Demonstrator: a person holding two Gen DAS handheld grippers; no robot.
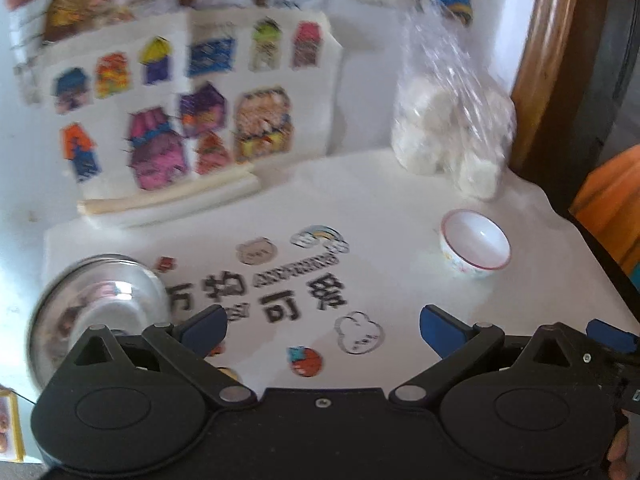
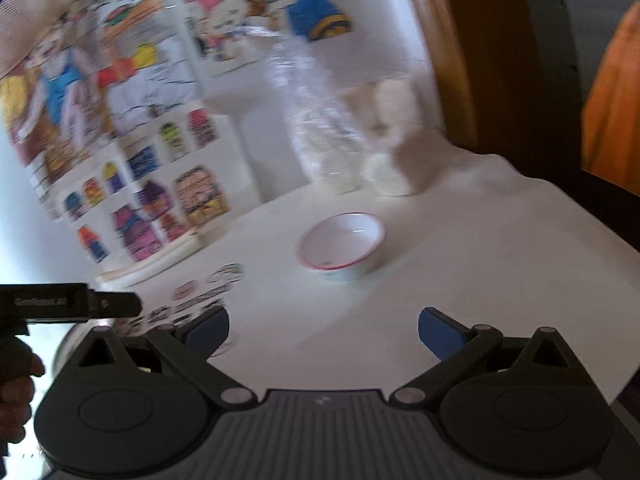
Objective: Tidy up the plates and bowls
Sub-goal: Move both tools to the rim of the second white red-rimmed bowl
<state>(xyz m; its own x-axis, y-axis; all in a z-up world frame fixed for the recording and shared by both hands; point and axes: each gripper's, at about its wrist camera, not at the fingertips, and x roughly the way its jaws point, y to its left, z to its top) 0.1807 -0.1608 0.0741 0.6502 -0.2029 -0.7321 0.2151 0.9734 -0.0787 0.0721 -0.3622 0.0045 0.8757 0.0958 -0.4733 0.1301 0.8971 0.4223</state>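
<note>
A small white bowl with a red rim (image 1: 476,245) stands on the white table at the right; it also shows in the right wrist view (image 2: 341,244), ahead of my right gripper. A shiny steel bowl (image 1: 96,308) sits at the left, just beyond my left gripper's left finger. My left gripper (image 1: 323,330) is open and empty, low over the table's printed stickers. My right gripper (image 2: 323,332) is open and empty, a short way back from the white bowl. The left gripper's body (image 2: 68,304) shows at the left edge of the right wrist view.
A clear plastic bag of white buns (image 1: 452,128) stands at the back right, behind the white bowl. Coloured drawing sheets (image 1: 180,108) lean on the back wall. A wooden frame (image 1: 548,60) and the table's right edge (image 1: 600,248) lie to the right.
</note>
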